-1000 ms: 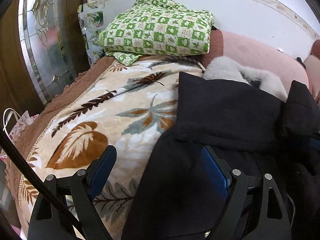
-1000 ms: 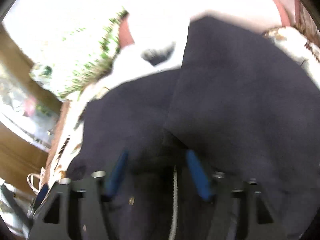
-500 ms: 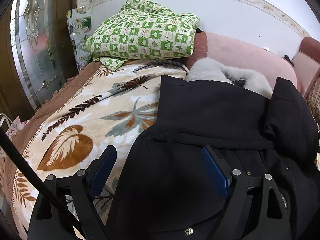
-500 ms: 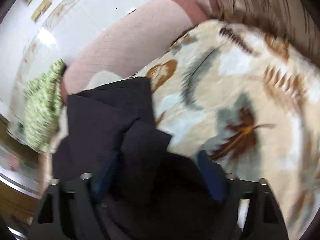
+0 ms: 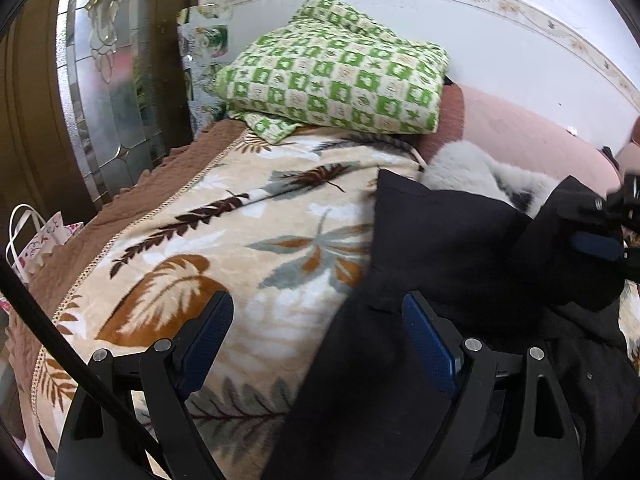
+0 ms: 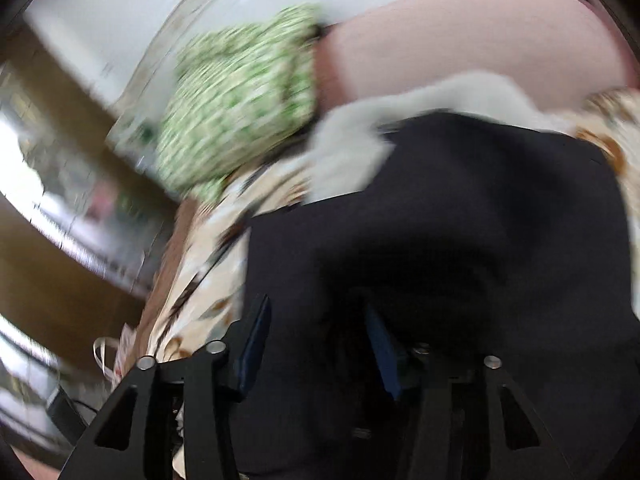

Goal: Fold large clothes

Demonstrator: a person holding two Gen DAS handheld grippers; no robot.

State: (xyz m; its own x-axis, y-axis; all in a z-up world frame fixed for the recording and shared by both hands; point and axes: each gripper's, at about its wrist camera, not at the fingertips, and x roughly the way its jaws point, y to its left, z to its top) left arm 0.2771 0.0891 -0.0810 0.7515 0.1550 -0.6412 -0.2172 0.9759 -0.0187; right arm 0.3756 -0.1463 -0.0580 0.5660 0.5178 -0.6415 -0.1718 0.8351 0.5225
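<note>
The left tool [image 5: 316, 340] is released: its two blue pads stand wide apart at the lower middle of the frame, one pad over the leaf-pattern blanket [image 5: 224, 248], the other over the edge of the one black coat [image 5: 452, 240]. The right tool [image 6: 316, 340] points down over the same coat [image 6: 460, 220]. Its two pads have dark cloth between them, but the picture is blurred and I cannot tell if they press it. The coat lies on the bed at the right, its grey fur collar [image 5: 476, 172] toward the pink headboard [image 5: 516, 128]. One green checked pillow [image 5: 340, 76] lies at the upper middle.
</note>
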